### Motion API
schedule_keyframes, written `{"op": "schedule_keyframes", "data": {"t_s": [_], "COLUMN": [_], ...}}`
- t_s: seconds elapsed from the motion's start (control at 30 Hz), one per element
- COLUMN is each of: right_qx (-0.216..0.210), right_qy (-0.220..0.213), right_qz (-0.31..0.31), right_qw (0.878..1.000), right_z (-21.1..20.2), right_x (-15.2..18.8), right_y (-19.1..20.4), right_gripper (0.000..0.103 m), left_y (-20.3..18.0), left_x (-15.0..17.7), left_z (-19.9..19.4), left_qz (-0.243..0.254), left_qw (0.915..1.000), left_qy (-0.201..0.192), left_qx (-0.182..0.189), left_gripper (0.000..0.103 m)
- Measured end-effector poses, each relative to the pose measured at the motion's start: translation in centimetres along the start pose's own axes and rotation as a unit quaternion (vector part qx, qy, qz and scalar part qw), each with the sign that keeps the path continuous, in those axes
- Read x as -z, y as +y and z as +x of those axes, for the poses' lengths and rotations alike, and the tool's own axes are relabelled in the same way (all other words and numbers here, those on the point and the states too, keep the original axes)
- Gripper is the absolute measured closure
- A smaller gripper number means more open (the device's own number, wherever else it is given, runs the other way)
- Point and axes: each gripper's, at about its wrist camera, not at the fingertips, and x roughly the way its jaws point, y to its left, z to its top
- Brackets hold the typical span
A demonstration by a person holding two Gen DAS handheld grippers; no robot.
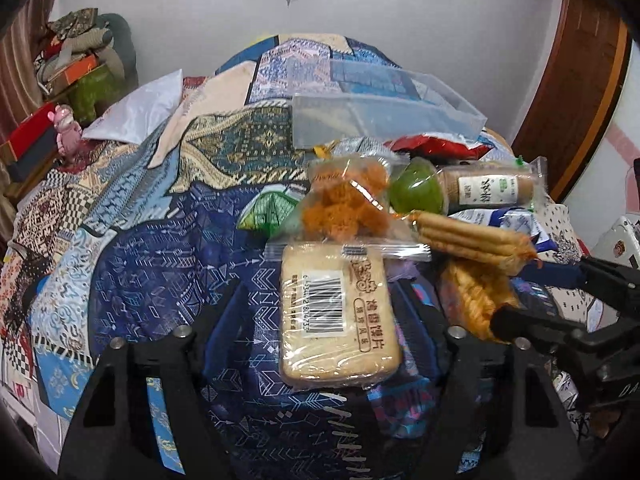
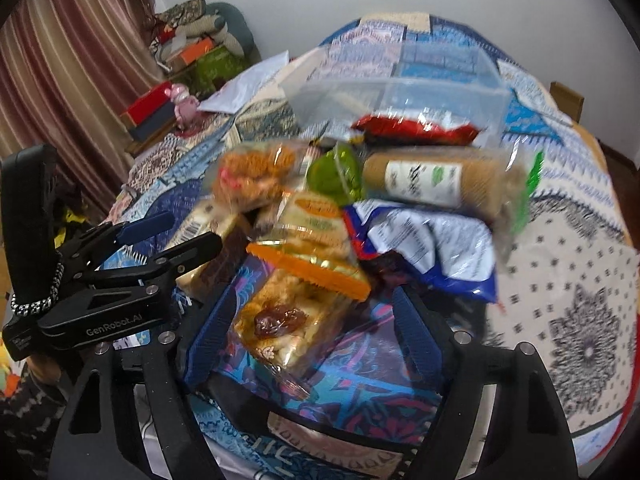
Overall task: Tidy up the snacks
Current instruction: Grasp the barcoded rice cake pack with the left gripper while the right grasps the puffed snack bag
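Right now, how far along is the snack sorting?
Barely started. Done: nothing visible in the clear bin. In hand: nothing; left gripper has open jaws around the bread-slice pack, right gripper open around a date-cake pack. Left: the whole pile, including the biscuit roll and red bag.

the right gripper (image 2: 316,316) is seen with its jaws spread on either side of a clear snack packet with an orange edge (image 2: 288,312) lying on the quilt (image 2: 560,280). the left gripper (image 2: 180,232) is seen at the left, open. a clear plastic box (image 2: 400,88) is seen behind the snack pile.
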Motion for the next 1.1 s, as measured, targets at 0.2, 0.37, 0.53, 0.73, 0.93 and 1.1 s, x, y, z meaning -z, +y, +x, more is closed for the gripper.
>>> {"op": "schedule_keyframes", "data": {"t_s": [0.2,0.37,0.53,0.73,0.93,1.1], "right_qx": [-0.022,-0.020,-0.013,-0.008,-0.023,-0.025], "right_qy": [0.023,0.034,0.031,0.016,-0.007,-0.034], "right_qz": [0.017,0.013,0.002,0.000,0.000,-0.005], "right_qw": [0.999,0.999,0.999,1.000,1.000,0.999], "right_z": [1.6,2.3,2.8,1.9,0.1,-2.0], "right_x": [0.2,0.0,-0.3,-0.1,-0.1,-0.3], "right_y": [0.0,0.6,0.9,0.7,0.6,1.1], "right_gripper": [0.032,0.032,0.041,0.048,0.050,0.050], "left_y": [-0.3,-0.9,-0.9,-0.7,-1.0,-1.5], "left_x": [0.4,0.7,0.8,0.8,0.2,-1.0], "left_z": [0.9,1.1,0.7,-0.8,-3.4,-5.7], "left_qz": [0.000,0.014,0.014,0.014,0.016,0.018], "left_qw": [0.9999,0.9998,0.9998,0.9999,0.9993,0.9977], "left_qy": [0.011,0.007,0.007,-0.004,-0.034,-0.065], "left_qx": [0.008,-0.008,-0.007,-0.005,0.000,0.008], "left_gripper": [0.045,0.048,0.048,0.049,0.049,0.049]}}
